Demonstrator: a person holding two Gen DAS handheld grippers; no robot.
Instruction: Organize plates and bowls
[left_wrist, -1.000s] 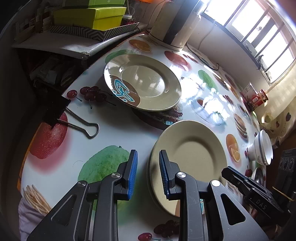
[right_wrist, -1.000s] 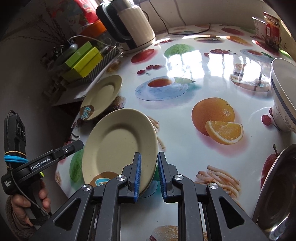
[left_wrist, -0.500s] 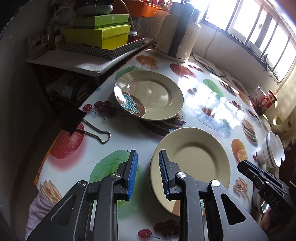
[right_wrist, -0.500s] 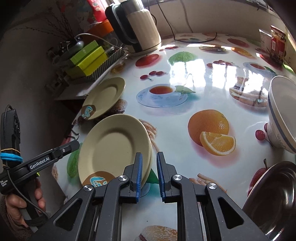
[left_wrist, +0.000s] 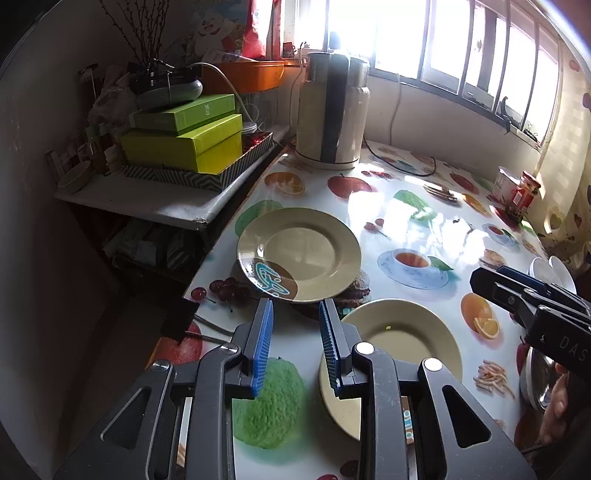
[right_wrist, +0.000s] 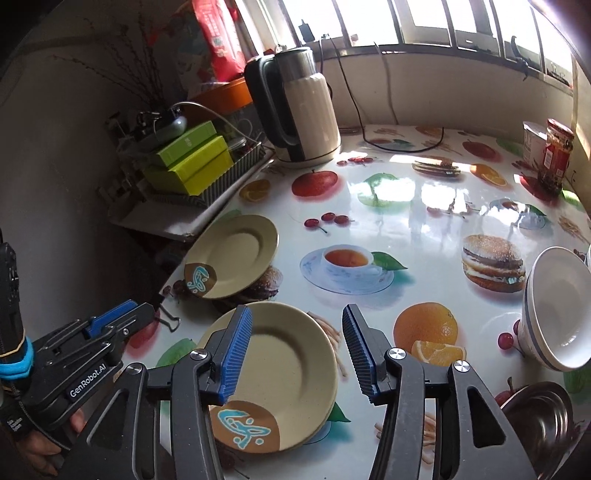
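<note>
We are opening the right gripper (right_wrist: 297, 354) wide, releasing the near plate (right_wrist: 284, 365) onto the counter (right_wrist: 406, 206) beneath it; left gripper (left_wrist: 295, 343) hovering half-open, empty.

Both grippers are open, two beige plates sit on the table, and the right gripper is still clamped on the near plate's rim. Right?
Not quite. The right gripper is open, its blue pads spread apart above the near plate, gripping nothing, as the right wrist view shows. The left gripper is open too, and the far plate lies on the table.
</note>
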